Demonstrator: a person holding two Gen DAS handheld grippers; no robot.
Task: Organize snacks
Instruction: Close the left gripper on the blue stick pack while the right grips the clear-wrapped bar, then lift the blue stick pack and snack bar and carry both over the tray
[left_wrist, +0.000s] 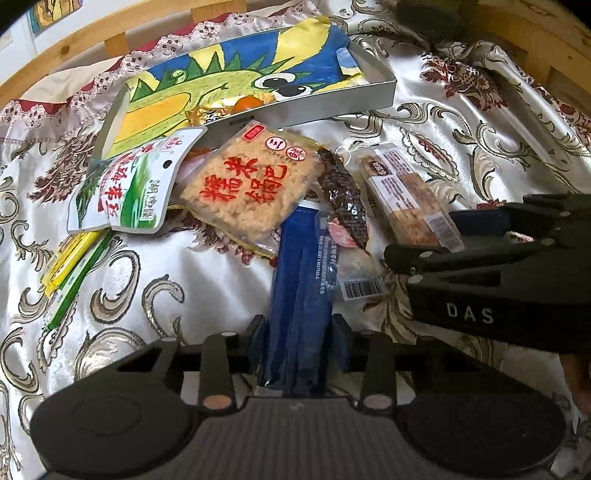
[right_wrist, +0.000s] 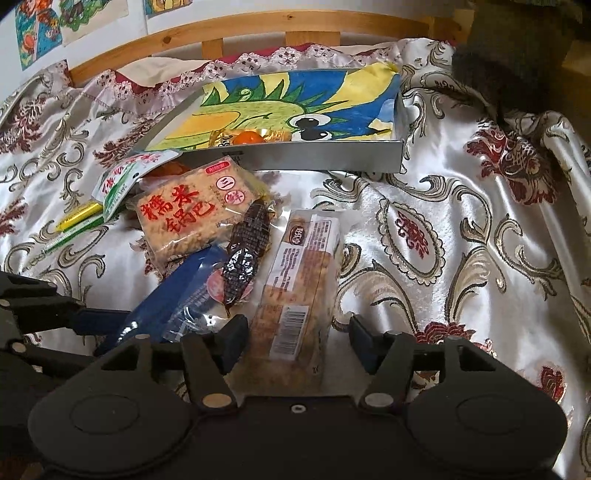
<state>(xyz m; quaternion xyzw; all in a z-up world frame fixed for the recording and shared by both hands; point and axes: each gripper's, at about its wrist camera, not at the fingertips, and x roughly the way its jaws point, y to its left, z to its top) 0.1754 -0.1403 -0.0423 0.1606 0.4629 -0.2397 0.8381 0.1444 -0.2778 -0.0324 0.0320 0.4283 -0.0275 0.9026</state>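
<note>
The left gripper (left_wrist: 299, 332) is pinching a glossy blue packet (left_wrist: 299, 280) lying on the satin cloth (right_wrist: 461, 240). The right gripper (right_wrist: 295, 339) is straddling, wide and untouching, a crinkly oblong cracker pack (right_wrist: 299, 291). The shallow grey tray (right_wrist: 332, 157) is sitting beyond, with bare cloth to its right.

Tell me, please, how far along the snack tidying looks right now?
Early. Done: only a gold-wrapped snack lies in the grey tray. In hand: the left gripper is shut on the blue packet; the right gripper straddles the long cracker pack, jaws open. Left: the rice-crust pack, green pouch and dark sausage remain on the cloth.
</note>
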